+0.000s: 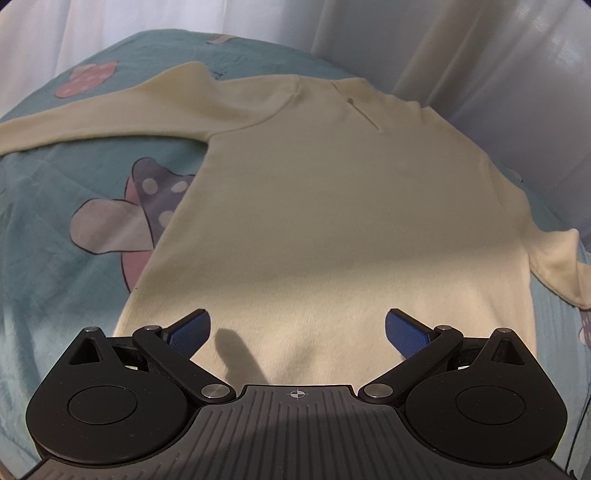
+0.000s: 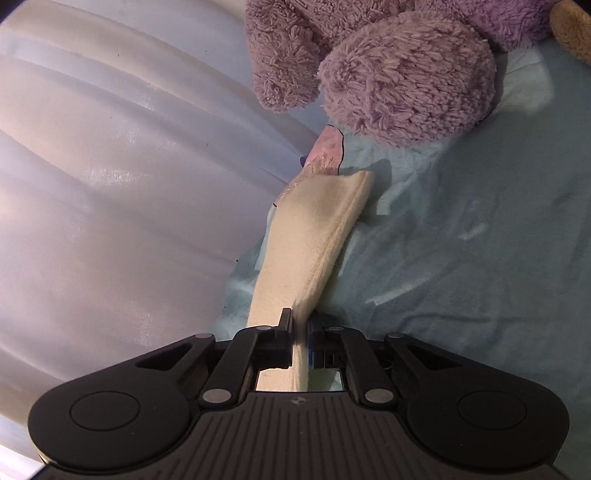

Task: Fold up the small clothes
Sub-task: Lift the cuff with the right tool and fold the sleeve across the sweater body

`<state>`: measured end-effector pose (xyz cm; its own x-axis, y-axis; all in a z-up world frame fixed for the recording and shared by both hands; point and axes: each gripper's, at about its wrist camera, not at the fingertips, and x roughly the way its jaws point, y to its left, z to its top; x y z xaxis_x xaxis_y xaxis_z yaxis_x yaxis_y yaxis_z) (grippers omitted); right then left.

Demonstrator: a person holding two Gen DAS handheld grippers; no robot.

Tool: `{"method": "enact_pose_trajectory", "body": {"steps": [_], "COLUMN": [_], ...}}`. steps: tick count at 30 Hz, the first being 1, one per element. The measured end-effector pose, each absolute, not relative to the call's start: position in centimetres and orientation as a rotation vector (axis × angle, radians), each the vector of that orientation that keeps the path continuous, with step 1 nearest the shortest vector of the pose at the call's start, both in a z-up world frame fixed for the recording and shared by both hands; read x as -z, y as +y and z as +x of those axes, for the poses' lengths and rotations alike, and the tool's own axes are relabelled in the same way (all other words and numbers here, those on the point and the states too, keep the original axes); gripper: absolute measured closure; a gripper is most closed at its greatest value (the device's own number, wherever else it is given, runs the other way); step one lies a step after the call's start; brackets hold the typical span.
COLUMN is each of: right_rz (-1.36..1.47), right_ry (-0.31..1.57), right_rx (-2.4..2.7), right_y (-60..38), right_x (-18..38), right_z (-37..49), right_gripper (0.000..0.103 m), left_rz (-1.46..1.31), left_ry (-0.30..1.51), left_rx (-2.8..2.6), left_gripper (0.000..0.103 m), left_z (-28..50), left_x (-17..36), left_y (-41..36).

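Your left wrist view cuts the cream sweater's far sleeve at nine o'clock, and its hem hides behind the gripper body at six. In your right wrist view, the purple plush toy runs off at twelve, the tan object at one o'clock stays unidentifiable, and the sleeve disappears between closed fingers.

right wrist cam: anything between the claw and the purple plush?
Right wrist view: the cream sleeve, pinched in the right claw, runs toward the purple plush. Past its cuff, a short patch of blue printed bedsheet, then the plush.
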<state>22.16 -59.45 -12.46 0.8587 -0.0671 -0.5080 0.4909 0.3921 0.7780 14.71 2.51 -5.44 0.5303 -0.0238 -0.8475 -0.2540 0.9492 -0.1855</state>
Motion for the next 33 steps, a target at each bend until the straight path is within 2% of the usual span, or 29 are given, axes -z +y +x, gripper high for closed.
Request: {"method": "enact_pose_trajectory", "body": {"steps": [5,8,12,15,16,19,22,24,26,27,29,33], "right_rz": [0.782,0.641,0.416,0.307,0.299,0.3,0.355,0.439,0.517,0.541,0.607,0.791], "right_ry": [0.391,0.368,0.323,0.347,0.388,0.554,0.623,0.628,0.614,0.605,0.606,0.7], "right_rx": [0.581,0.534,0.247,-0.115,-0.231,-0.451,-0.479,-0.451,-0.432,-0.419,-0.392,-0.353], "right_y": [-57.9,-55.0,-45.4,-35.7,-32.9,-27.9,-28.1,-29.0,-31.0,-31.8,-32.9,-35.3], "right_x": [7.1,3.7,-1.0,-2.0,-1.5,1.3,3.5,4.1,4.6,4.7,5.1,6.4], "right_z": [19.6,19.3,21.2,21.5,21.4,20.8,19.4,17.7,16.7,16.1,15.0,16.0], "right_gripper": [0.097,0.097,0.097,0.096,0.093,0.077,0.072,0.06,0.042,0.04,0.03,0.026], "left_rz": [-0.312,-0.328,-0.354,-0.4,-0.412,-0.452,-0.498,-0.506,-0.502,-0.502,-0.529,-0.563], "left_ry": [0.973,0.941,0.887,0.815,0.791,0.771,0.809,0.831,0.849,0.855,0.864,0.912], "left_rx": [-0.121,-0.086,-0.01,0.064,0.095,0.13,0.131,0.145,0.153,0.15,0.162,0.194], "left_gripper": [0.0,0.0,0.002,0.003,0.003,0.003,0.006,0.007,0.011,0.014,0.014,0.022], "left_z": [15.1,15.7,17.4,19.1,19.7,21.7,23.2,24.0,24.6,24.9,25.9,28.4], "left_x": [4.6,4.0,2.6,1.2,0.9,1.2,2.5,3.4,4.0,4.3,4.8,6.2], "left_y": [2.7,2.9,2.8,2.9,3.0,3.7,4.8,5.3,5.6,5.8,6.2,6.0]}}
